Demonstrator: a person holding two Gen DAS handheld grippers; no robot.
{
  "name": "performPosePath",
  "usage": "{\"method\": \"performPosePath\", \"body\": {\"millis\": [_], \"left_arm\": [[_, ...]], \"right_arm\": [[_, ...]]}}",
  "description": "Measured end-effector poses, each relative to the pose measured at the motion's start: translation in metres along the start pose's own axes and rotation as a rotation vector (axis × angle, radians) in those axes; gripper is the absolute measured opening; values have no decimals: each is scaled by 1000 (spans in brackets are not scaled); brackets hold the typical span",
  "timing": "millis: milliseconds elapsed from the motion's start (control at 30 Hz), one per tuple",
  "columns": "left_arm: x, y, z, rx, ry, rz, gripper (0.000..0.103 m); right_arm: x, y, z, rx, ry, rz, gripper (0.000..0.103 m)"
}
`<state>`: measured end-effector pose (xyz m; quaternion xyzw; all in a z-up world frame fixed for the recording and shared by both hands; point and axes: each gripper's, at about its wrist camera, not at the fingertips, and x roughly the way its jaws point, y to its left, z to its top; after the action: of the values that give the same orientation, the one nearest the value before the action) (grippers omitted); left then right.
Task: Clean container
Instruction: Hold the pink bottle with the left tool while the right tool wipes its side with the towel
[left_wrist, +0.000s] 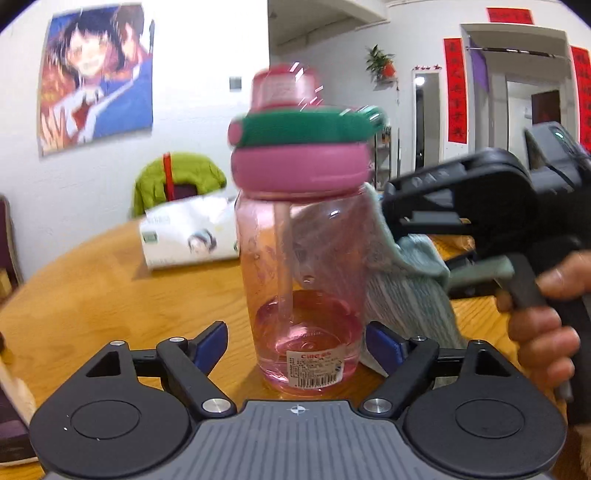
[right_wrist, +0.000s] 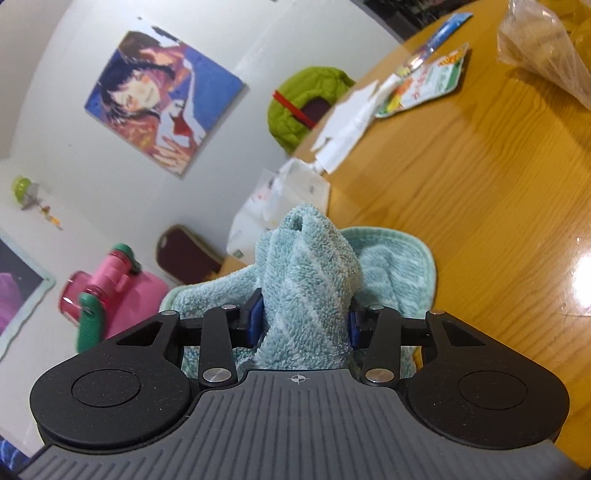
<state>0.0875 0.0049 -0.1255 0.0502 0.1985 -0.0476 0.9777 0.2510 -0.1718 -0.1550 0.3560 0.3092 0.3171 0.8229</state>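
Observation:
A clear pink bottle (left_wrist: 306, 266) with a pink lid, a green handle and an inner straw stands upright on the wooden table (left_wrist: 110, 288). My left gripper (left_wrist: 295, 345) is open, and its blue pads (left_wrist: 210, 343) flank the bottle's base with a gap on each side. In a person's hand, my right gripper (left_wrist: 399, 214) is shut on a teal towel (left_wrist: 402, 280), which lies against the bottle's right side. In the right wrist view the towel (right_wrist: 306, 266) bulges out between the shut fingers of the gripper (right_wrist: 304, 321). The bottle's lid (right_wrist: 107, 291) shows at lower left.
A white tissue pack (left_wrist: 188, 236) lies behind the bottle, near a chair draped with a green jacket (left_wrist: 177, 181). Farther along the table are a snack packet (right_wrist: 424, 85), white paper (right_wrist: 347, 125) and a clear plastic bag (right_wrist: 546, 55).

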Motion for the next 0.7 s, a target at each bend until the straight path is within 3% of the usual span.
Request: {"method": "performPosePath", "body": {"millis": [100,300,467,700], "left_arm": [[-7,-6,-2,33,-30,-33,77],[15,8,8,20,-24,-50,69],[22,16,12,-1,-21,-83,70],[20,18,9,-5,-35,-98,70]], "right_arm": [[6,-1,-1,-2,16,-23,47],[1,0,2,-11,40,-82,47],[3,0,2,-16,59,-125,47],[-9,-2,3,27,20,-28,47]]}}
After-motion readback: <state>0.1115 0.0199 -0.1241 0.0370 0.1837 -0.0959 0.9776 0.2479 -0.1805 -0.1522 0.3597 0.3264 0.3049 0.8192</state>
